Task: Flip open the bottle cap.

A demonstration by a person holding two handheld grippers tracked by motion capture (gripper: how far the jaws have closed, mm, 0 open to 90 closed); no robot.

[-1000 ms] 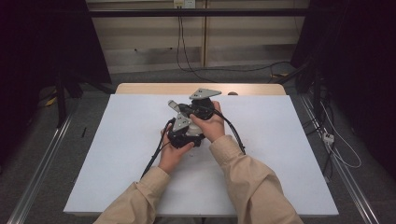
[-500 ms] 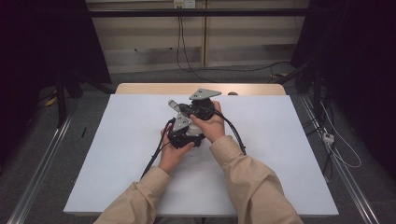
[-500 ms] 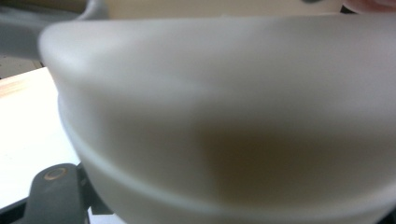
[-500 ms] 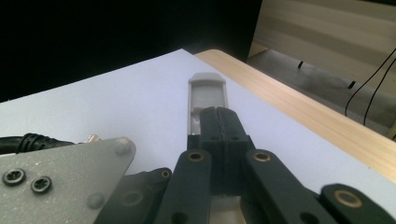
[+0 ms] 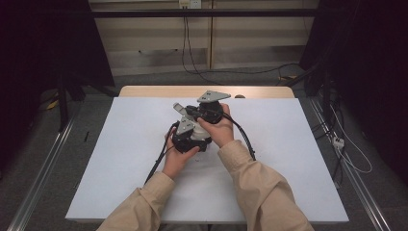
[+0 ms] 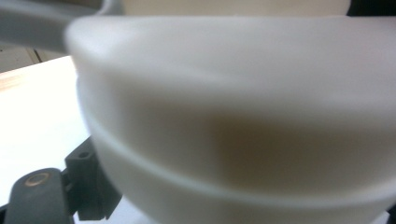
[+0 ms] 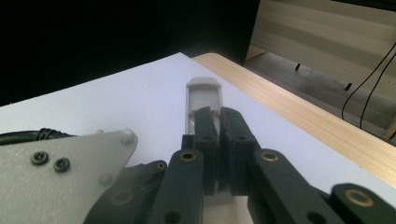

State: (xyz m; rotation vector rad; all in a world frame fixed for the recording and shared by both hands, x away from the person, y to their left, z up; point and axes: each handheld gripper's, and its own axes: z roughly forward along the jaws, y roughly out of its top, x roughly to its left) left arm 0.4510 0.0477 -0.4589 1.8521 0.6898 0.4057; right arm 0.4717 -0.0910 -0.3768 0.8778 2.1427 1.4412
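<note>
Left gripper (image 5: pixel 190 122) newly ajar; smooth bowl (image 6: pixel 243 116)

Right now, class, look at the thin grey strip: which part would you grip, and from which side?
Grip the grey strip on its straight part, well behind the rounded tip, coming in lengthwise from the opposite end. It is long, narrow and straight-sided, so jaws lined up with it should seat without twisting it. The right gripper is shut on it this way, above the white table.

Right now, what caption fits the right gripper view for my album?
The right gripper pinches a flat grey piece above the white table.
</note>
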